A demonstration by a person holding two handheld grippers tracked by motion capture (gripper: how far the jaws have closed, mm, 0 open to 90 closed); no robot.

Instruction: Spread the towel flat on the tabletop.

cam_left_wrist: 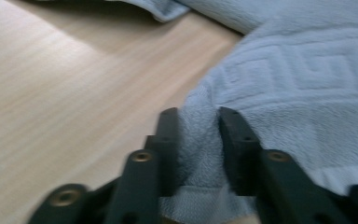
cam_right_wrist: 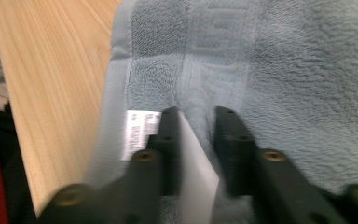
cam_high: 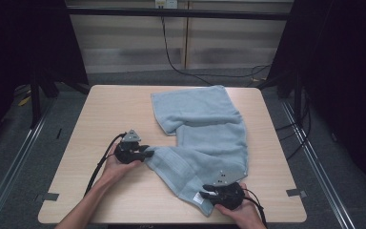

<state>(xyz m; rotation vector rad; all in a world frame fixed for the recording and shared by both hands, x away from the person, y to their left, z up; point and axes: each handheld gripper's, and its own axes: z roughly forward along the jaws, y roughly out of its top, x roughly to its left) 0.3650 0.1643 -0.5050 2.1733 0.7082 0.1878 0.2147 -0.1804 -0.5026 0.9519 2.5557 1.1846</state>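
Note:
A light blue towel (cam_high: 205, 129) lies crumpled across the right half of the wooden table (cam_high: 109, 109). My left gripper (cam_high: 148, 153) is at the towel's left near corner. In the left gripper view its jaws (cam_left_wrist: 198, 126) are pinched on a fold of the towel (cam_left_wrist: 298, 70) with a key-pattern border. My right gripper (cam_high: 204, 195) is at the towel's nearest corner by the table's front edge. In the right gripper view the jaws (cam_right_wrist: 196, 126) grip the towel's hem (cam_right_wrist: 298, 70) beside a white care label (cam_right_wrist: 140, 130).
Bare tabletop (cam_left_wrist: 51, 93) spreads left of the towel. Grey tape marks (cam_high: 296, 193) sit at the front corners. A black cable (cam_high: 171, 57) trails over the floor behind the table, and dark frames and curtains stand at both sides.

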